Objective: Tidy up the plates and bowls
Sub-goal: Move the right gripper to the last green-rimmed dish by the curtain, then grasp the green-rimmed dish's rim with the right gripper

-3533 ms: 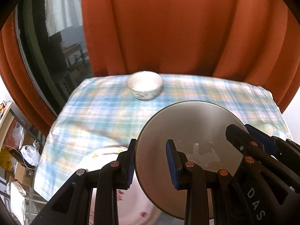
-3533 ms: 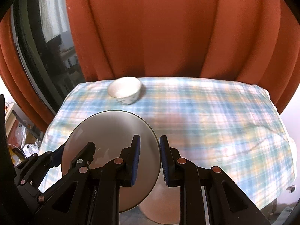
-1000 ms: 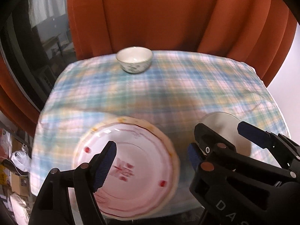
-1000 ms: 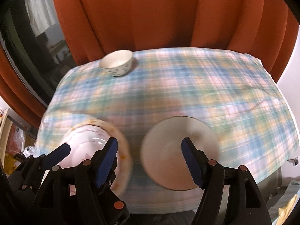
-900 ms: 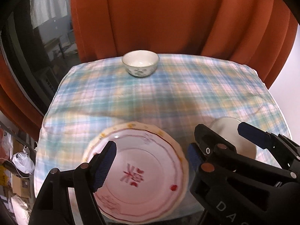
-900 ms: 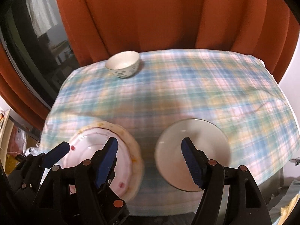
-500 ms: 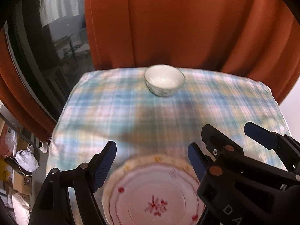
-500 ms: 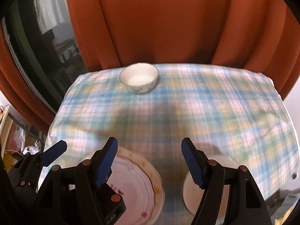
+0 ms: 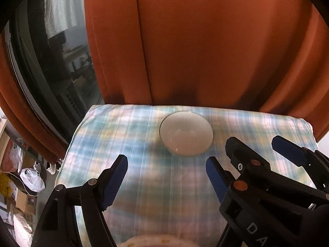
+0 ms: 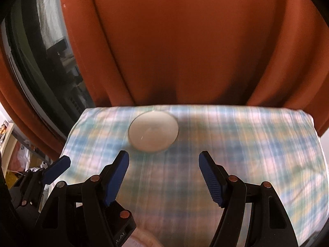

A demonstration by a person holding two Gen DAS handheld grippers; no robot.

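A small white bowl (image 9: 186, 133) stands near the far edge of the plaid-covered table, also in the right wrist view (image 10: 153, 131). My left gripper (image 9: 167, 180) is open and empty, short of the bowl. My right gripper (image 10: 163, 177) is open and empty, the bowl ahead and slightly left of it. The rim of the patterned plate (image 9: 156, 241) shows at the bottom edge of the left wrist view, below the gripper. The plain white plate is out of view.
The plaid tablecloth (image 10: 236, 144) covers the table. An orange curtain (image 9: 205, 51) hangs right behind the far edge. A dark window (image 9: 51, 65) and floor clutter (image 9: 24, 181) lie off the left side. The right gripper's fingers (image 9: 287, 154) show in the left wrist view.
Both grippers let go of the plain plate, opened and moved forward toward the bowl. The two plates on the near side have slid out of view; the bowl looms larger.
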